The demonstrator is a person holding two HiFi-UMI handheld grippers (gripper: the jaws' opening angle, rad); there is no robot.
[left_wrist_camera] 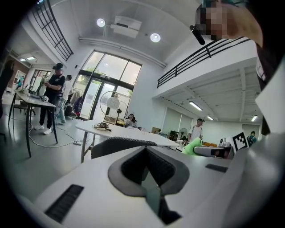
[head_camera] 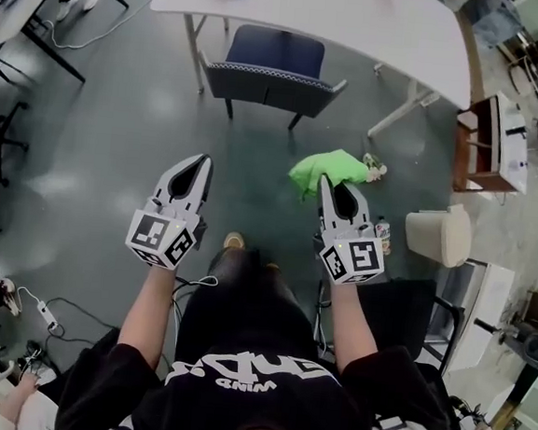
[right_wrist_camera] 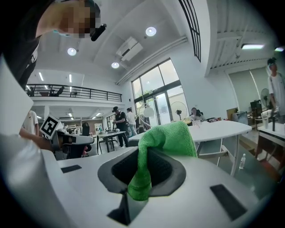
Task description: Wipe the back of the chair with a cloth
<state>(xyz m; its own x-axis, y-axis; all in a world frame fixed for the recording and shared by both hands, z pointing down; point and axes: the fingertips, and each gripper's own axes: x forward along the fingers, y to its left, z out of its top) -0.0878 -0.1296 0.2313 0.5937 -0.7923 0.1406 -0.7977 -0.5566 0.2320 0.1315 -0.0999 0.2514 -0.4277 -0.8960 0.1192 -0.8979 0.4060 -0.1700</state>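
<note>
Green fleecy cloth: bunched and pinched in the right gripper, its bulk puffing out past the jaw tips above the floor.
Right gripper: jaws clamped on the cloth.
Left gripper: jaws drawn together with nothing between them, level with the right one.
Blue padded chair: tucked under the white table, its dark back toward the person, well apart from both grippers.

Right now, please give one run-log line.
right gripper: shut on green cloth | left gripper: shut, empty | chair: ahead, untouched
</note>
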